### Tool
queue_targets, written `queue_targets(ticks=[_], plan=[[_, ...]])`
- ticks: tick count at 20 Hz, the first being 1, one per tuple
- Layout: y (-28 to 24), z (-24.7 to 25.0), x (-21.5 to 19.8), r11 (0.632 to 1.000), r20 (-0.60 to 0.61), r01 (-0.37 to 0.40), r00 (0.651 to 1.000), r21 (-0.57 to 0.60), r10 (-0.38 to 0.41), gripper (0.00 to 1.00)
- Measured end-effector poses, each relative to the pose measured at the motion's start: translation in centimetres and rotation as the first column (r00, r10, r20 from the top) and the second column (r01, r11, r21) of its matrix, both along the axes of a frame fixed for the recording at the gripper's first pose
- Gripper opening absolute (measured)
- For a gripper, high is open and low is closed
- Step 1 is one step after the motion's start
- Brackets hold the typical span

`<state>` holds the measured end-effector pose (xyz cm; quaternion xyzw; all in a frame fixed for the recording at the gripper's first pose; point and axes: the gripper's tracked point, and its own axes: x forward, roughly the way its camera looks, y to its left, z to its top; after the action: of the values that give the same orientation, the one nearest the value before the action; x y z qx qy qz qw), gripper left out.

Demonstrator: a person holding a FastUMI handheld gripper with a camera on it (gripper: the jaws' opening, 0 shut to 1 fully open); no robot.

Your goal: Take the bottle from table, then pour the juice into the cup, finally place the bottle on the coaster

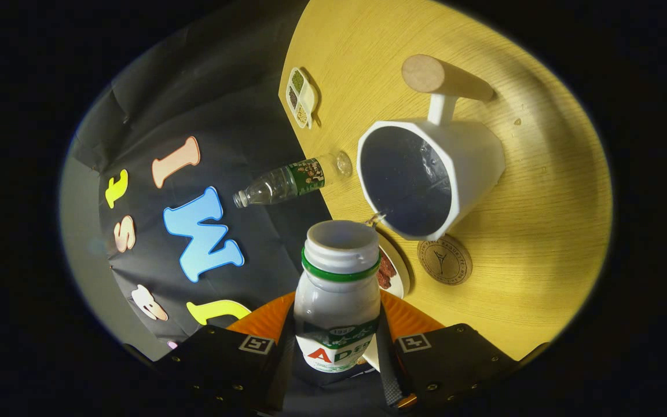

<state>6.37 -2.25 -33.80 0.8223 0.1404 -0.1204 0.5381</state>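
Observation:
My gripper [336,330] is shut on a small white bottle [338,295] with a green neck ring and no cap; both fingers press its sides. The whole view is rolled, so the bottle is tipped over, its open mouth close to the rim of the white cup [472,168]. The cup has a wooden handle and stands on the yellow wooden table [542,243], just beyond the bottle's mouth. Its inside looks dark. A round brown coaster [444,260] lies on the table beside the cup, just ahead of my fingers.
A clear plastic bottle [287,182] with a green label stands near the table's edge beyond the cup. A small divided dish [301,97] of seasonings sits farther off. A white plate [394,272] with dark red food shows behind my bottle. Black booth cloth hangs past the table's edge.

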Motion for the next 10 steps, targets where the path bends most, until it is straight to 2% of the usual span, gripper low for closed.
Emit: queue_targets(ticks=[10], plan=[[-0.37, 0.25, 0.72, 0.997, -0.008, 0.045, 0.999, 0.067, -0.045, 0.63]])
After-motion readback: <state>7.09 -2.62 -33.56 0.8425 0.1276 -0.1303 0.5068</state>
